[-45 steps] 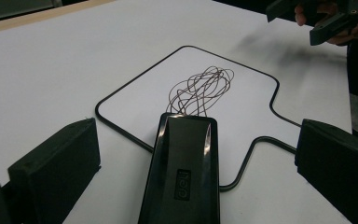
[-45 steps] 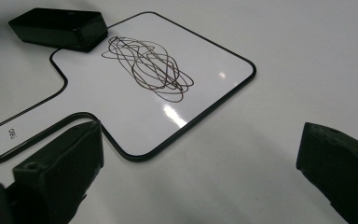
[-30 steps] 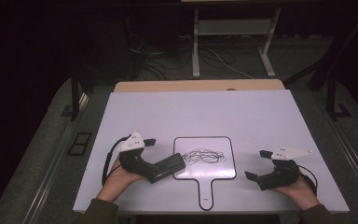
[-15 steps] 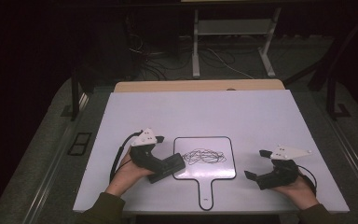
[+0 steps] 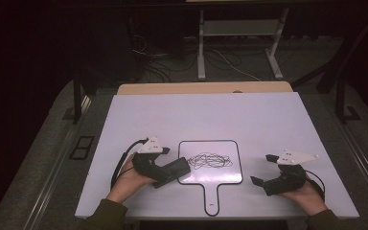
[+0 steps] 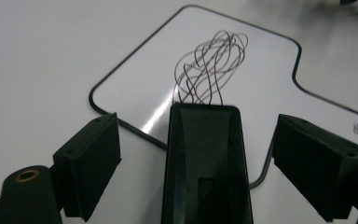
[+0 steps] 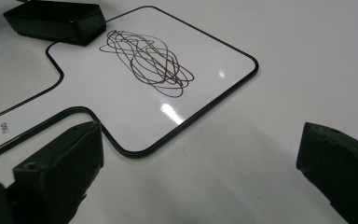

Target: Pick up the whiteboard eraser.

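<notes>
L gripper has just been closing its jaws round the black eraser at the whiteboard edge w/ gaps yet, R gripper wide & empty; a skewed pinch could flick it off the scribble.

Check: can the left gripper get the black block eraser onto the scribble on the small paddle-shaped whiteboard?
Probably yes. The black block eraser sits between the left gripper's closing jaws, its front edge already on the whiteboard beside the scribble, with bare board between.
</notes>
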`<action>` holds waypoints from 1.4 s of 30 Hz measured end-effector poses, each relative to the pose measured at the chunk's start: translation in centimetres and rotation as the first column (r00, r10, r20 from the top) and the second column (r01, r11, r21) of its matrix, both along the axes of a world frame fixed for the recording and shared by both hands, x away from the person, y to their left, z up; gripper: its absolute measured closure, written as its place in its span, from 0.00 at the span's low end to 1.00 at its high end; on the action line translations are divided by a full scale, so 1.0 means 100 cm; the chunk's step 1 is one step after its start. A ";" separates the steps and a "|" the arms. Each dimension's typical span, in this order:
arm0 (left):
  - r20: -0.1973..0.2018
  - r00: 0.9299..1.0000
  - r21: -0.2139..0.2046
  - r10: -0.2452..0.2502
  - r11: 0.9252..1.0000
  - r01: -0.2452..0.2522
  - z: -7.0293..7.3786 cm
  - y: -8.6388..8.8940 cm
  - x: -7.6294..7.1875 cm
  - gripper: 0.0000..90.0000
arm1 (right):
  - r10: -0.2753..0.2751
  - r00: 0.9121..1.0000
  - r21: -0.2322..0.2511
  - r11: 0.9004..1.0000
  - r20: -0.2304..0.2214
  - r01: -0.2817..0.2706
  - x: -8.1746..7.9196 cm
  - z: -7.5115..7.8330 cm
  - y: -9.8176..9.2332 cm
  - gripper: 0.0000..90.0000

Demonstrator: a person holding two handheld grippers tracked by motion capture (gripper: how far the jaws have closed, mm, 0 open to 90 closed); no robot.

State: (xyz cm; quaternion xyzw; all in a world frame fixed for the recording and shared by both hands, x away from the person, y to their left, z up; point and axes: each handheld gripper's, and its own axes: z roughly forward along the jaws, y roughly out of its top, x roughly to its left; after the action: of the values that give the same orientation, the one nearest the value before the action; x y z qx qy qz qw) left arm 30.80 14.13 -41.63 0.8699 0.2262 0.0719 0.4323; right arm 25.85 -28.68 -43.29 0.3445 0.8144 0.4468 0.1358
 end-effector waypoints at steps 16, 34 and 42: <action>-0.047 0.998 0.120 -0.047 0.991 0.052 -0.012 -0.004 -0.002 0.25 | 0.006 1.000 -0.007 1.000 -0.005 -0.006 0.000 -0.001 0.001 0.00; -0.075 0.995 0.180 -0.067 0.981 0.080 -0.019 -0.007 -0.002 0.36 | 0.010 1.000 -0.006 1.000 -0.006 -0.010 0.001 -0.001 0.000 0.00; -0.086 0.994 0.193 -0.065 0.978 0.081 -0.021 -0.008 -0.001 0.41 | 0.009 1.000 -0.006 1.000 -0.008 -0.009 0.001 -0.001 0.000 0.00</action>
State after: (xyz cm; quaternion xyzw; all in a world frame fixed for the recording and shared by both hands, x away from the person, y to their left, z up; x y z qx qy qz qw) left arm 30.67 13.38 -43.77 0.9181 0.2031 0.0433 0.3376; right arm 25.95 -28.65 -43.41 0.3422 0.8177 0.4437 0.1318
